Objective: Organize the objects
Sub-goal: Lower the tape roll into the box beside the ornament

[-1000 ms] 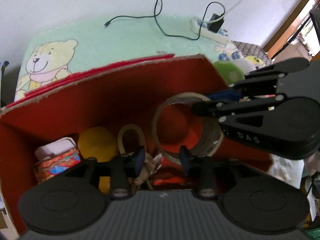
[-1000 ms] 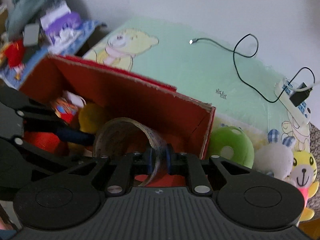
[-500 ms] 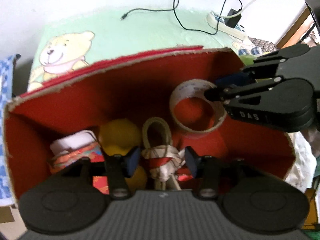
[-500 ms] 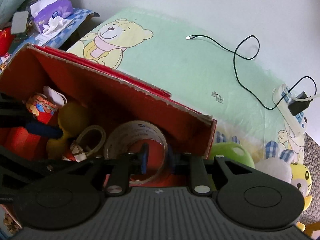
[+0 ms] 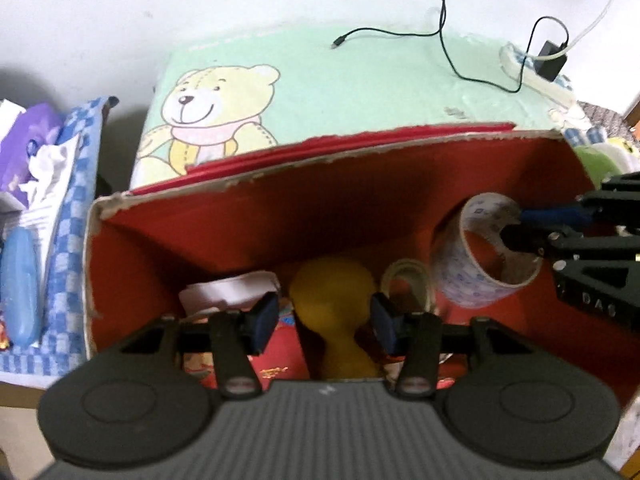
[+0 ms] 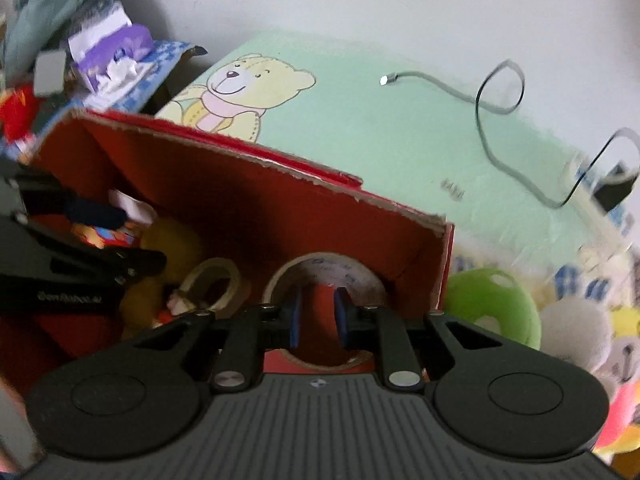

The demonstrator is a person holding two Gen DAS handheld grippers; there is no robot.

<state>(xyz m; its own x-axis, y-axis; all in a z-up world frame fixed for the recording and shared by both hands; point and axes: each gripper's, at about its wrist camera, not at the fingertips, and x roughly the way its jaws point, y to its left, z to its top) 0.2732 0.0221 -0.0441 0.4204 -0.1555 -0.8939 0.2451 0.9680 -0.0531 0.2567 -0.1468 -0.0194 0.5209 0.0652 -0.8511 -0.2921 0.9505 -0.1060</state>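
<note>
Left wrist view. The left gripper (image 5: pixel 322 322) is hanging over the open red box (image 5: pixel 280 216), its jaws standing apart with nothing pressed between the pads; the yellow toy (image 5: pixel 332 296) is lying below the gap, apparently untouched. At 9 o'clock from the toy a printed packet with a white top (image 5: pixel 230 290) is sitting against the box floor; at 3 o'clock a small tape ring (image 5: pixel 408 282) is leaning, and farther toward 2 o'clock the large tape roll (image 5: pixel 476 272) is standing tilted in the box's right end. The right gripper (image 5: pixel 516 226) is entering from 3 o'clock, one finger outside the roll's rim and one inside.

Right wrist view. The right gripper (image 6: pixel 316 312) is pointing down into the box (image 6: pixel 248 184). Its jaws are closing, yet both pads appear within the roll's (image 6: pixel 324 272) opening with a gap between them, so the two views disagree and whether the wall is clamped cannot be told. The left gripper (image 6: pixel 120 236) is reaching in from 9 o'clock. Outside the box, at 3 o'clock, a green toy (image 6: pixel 492 304) and plush toys (image 6: pixel 576 332) are lying on the bear-print sheet (image 6: pixel 360 128).

Progress. Four items are already resting inside the box; the roll seems at its placing stage. The green and plush toys probably remain to be collected.
</note>
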